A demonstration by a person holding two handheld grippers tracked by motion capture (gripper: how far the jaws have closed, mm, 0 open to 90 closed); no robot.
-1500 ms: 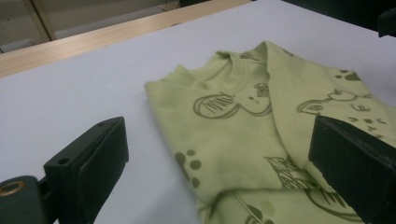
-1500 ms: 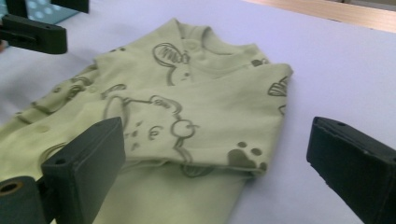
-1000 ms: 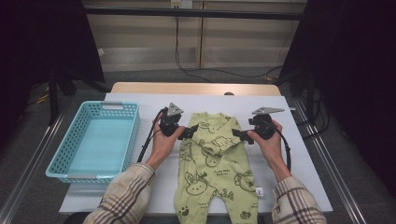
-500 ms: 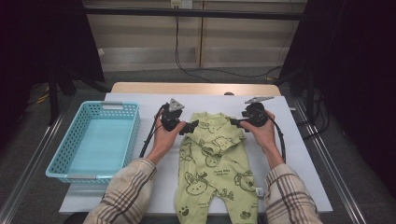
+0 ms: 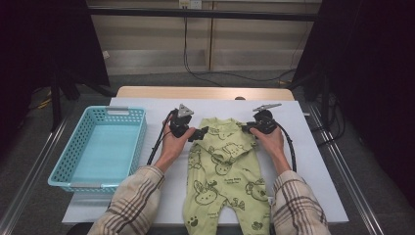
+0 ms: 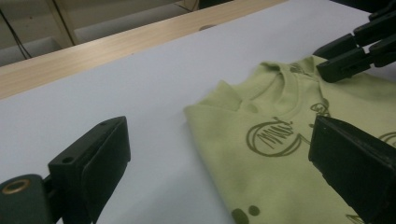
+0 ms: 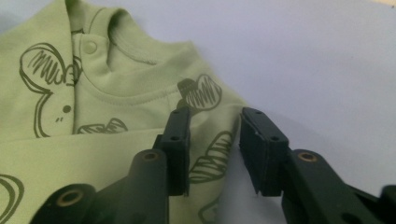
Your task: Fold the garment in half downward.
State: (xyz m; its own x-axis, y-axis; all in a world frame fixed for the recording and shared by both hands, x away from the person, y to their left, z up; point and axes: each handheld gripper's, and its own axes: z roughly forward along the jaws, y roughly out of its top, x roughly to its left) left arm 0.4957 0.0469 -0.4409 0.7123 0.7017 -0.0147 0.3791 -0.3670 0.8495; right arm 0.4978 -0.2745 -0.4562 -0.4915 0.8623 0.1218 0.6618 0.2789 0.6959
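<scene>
Left gripper (image 5: 201, 133) jaws wide apart, right gripper (image 7: 212, 140) jaws just narrowing around green romper (image 5: 222, 171) shoulder, grip unclear

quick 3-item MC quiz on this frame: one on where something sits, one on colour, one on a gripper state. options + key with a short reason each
1. Where is the basket relative to the romper?
A. On the left side of the high view
B. On the right side
C. On top of it

2. What colour is the romper?
A. White
B. Light green with dark prints
C. Blue

3. How do the left gripper's jaws stand?
A. Shut on the basket
B. Shut tight on nothing
C. Wide open at the romper's shoulder

Key:
1. A, the blue basket stands on the table left of the garment in the high view.
2. B, green cloth with dark animal drawings in all views.
3. C, the left gripper view shows a wide gap between its jaws, with the romper's shoulder edge between them.
</scene>
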